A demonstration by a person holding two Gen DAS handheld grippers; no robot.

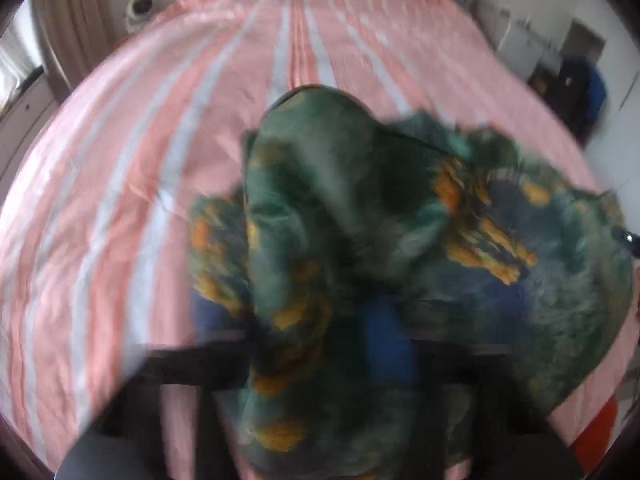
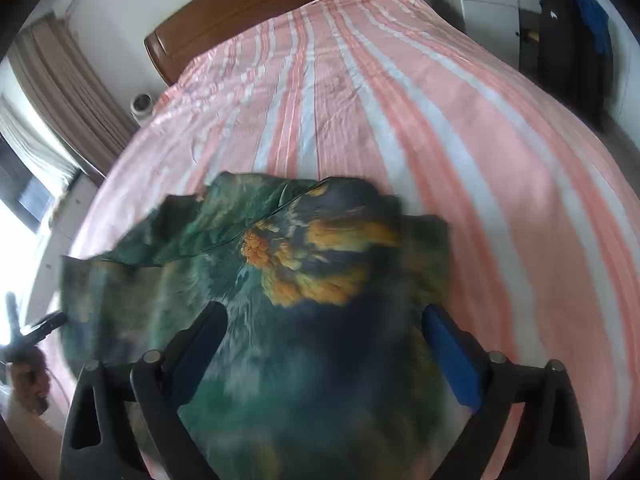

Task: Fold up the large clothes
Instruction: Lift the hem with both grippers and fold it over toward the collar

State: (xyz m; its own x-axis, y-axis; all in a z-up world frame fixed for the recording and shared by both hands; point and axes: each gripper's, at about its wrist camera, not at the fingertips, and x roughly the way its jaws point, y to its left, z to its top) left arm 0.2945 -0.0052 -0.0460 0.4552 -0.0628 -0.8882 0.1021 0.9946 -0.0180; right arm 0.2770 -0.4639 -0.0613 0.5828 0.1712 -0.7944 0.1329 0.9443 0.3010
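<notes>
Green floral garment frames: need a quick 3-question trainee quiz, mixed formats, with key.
1. True or false: the green floral garment lies on a plain white sheet.
2. Multiple choice: in the right wrist view, the right tool has its fingers: A) spread wide with cloth between them; B) pressed together off the cloth; C) out of frame.
3. Fill in: the headboard at the far end of the striped bed cover is made of ____.

Key: 1 false, the cover is pink and white striped; 2 A; 3 wood.
</notes>
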